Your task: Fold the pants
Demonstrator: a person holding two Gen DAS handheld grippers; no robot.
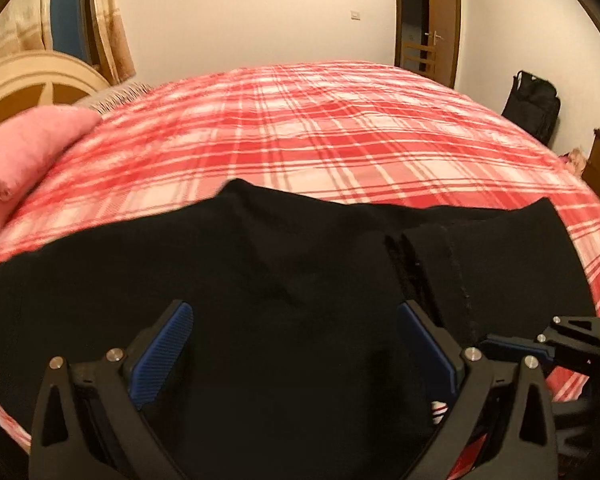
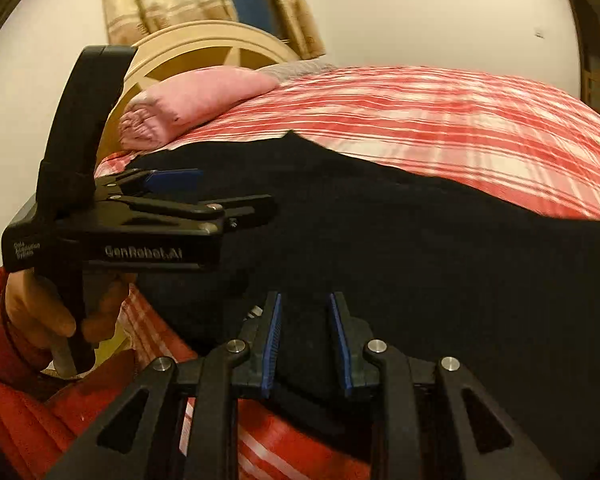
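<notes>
Black pants lie spread across the near part of a bed with a red and white plaid cover. My left gripper is open, its blue pads wide apart just above the pants. It also shows in the right wrist view at the left, over the pants' edge. My right gripper is partly open with a narrow gap, its pads on either side of the black cloth at the near edge. It shows in the left wrist view at the lower right.
A folded pink blanket lies at the bed's left side by a cream headboard. A wooden door and a black bag stand at the far right. The person's hand in a red sleeve holds the left gripper.
</notes>
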